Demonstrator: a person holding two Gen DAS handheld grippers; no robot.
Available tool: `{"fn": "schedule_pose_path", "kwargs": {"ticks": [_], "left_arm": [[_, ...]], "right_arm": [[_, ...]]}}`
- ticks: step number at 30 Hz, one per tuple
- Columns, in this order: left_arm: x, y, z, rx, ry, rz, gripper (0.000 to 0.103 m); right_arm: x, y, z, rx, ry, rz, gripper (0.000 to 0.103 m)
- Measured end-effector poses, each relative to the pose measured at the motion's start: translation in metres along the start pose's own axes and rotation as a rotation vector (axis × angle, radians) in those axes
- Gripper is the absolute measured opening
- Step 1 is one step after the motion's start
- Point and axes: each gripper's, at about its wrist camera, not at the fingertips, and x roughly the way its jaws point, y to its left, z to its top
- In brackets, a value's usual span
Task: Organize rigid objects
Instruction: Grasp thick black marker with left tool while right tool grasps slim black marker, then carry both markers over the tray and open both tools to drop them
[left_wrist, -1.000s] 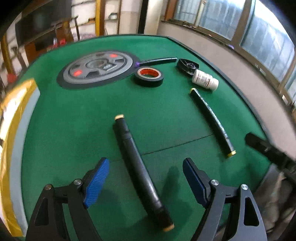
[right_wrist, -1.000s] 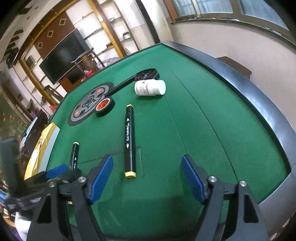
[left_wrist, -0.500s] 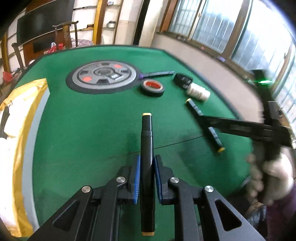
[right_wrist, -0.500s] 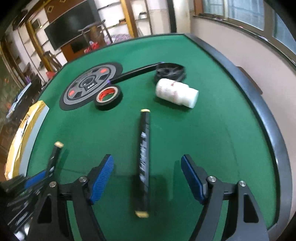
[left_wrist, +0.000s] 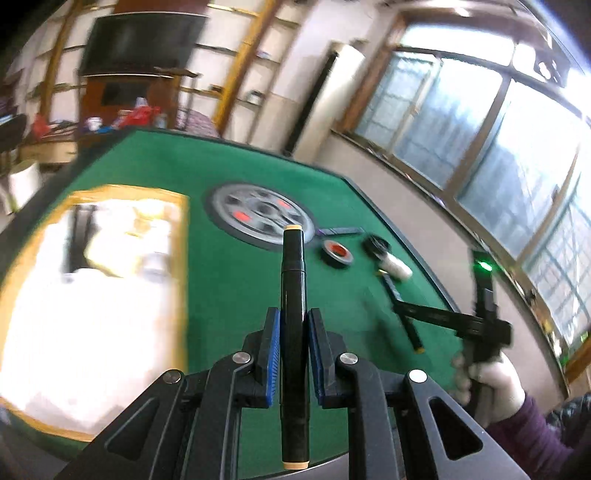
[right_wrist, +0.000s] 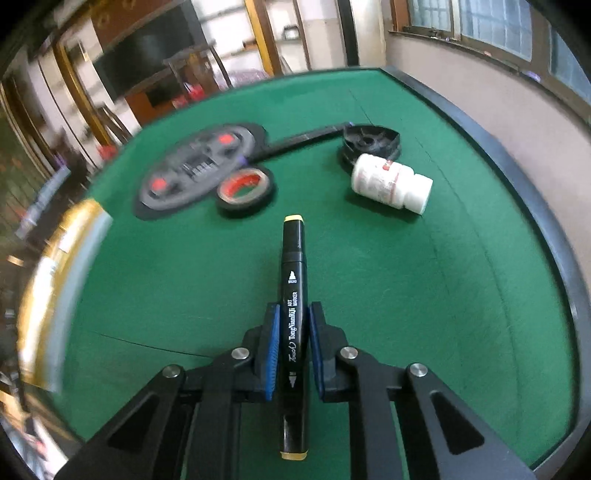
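The left gripper is clamped on a black marker, raised above the green felt table; at frame left lies a gold-edged tray; the right gripper pinches a second black marker at lower centre; bare felt spreads right toward the table's black rim; tape roll and white bottle lie above.

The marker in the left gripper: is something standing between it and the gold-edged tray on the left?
Nothing visible does. The left gripper is shut on the marker, and only bare green table lies between it and the gold-edged tray. The tape roll lies off to the other side.
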Motion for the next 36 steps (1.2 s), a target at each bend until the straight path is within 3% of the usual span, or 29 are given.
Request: {"fn": "schedule_pose_path", "kwargs": {"ticks": [5,10,16,21,26,30,32,34,36], "left_arm": [[-0.037,0.052,0.003,-0.038,-0.061,0.174,0.014],[-0.035,0.095,0.007,-0.101,0.018,0.286,0.014],[-0.003,0.131,0.018,-0.167,0.116,0.366,0.014],[0.016,0.149,0.022,-0.142,0.184,0.443,0.015],[0.027,0.168,0.018,-0.155,0.238,0.445,0.015],[0.022,0.170,0.015,-0.166,0.219,0.425,0.019],[0.012,0.168,0.016,-0.170,0.189,0.412,0.031],[-0.002,0.165,0.017,-0.177,0.141,0.413,0.062],[-0.015,0.164,0.017,-0.193,0.087,0.413,0.068]], "right_arm": [[-0.023,0.015,0.004,0.069,-0.018,0.242,0.015],[-0.027,0.069,0.017,0.019,0.028,0.392,0.015],[-0.007,0.160,0.024,-0.031,0.139,0.543,0.015],[0.027,0.229,0.011,-0.098,0.225,0.536,0.015],[0.065,0.283,0.001,-0.149,0.293,0.505,0.015],[0.087,0.305,-0.009,-0.155,0.335,0.455,0.015],[0.092,0.312,-0.012,-0.162,0.335,0.417,0.015],[0.090,0.318,-0.015,-0.205,0.316,0.368,0.015],[0.089,0.320,-0.017,-0.215,0.307,0.335,0.015]]}}
